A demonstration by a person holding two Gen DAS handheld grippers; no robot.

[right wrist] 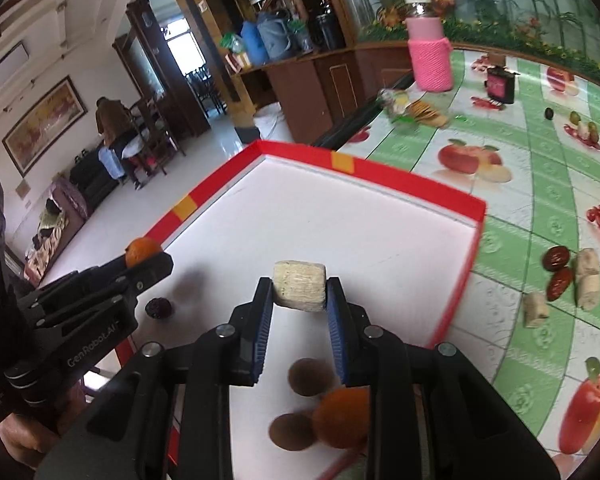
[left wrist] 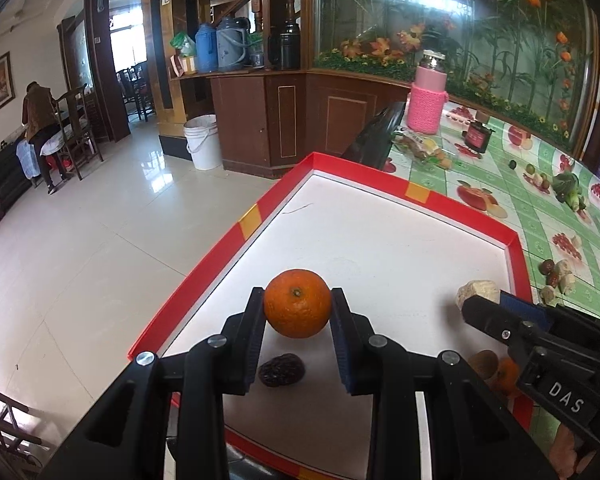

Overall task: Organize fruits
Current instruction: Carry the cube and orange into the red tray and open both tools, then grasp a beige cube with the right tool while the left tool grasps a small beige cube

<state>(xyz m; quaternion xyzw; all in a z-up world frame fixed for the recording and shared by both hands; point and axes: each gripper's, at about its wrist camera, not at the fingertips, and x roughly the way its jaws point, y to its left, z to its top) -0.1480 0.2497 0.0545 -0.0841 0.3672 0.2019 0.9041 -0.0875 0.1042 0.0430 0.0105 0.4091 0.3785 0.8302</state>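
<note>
My left gripper (left wrist: 297,312) is shut on an orange tangerine (left wrist: 297,303) and holds it above the white floor of a red-rimmed tray (left wrist: 420,194). A dark dried date (left wrist: 281,370) lies on the tray below it. My right gripper (right wrist: 299,292) is shut on a pale beige chunk (right wrist: 299,291) above the same tray (right wrist: 380,168). Two brown kiwis (right wrist: 310,376) and another tangerine (right wrist: 342,418) lie in the tray under the right gripper. The left gripper and its tangerine (right wrist: 140,251) show at the left of the right wrist view.
Dates (right wrist: 558,270) and pale chunks (right wrist: 588,278) lie on the fruit-print tablecloth right of the tray. A pink knit-covered jar (left wrist: 427,98), a dark jar (left wrist: 478,134) and a snack bag (left wrist: 418,146) stand behind. The table edge drops to a tiled floor at left.
</note>
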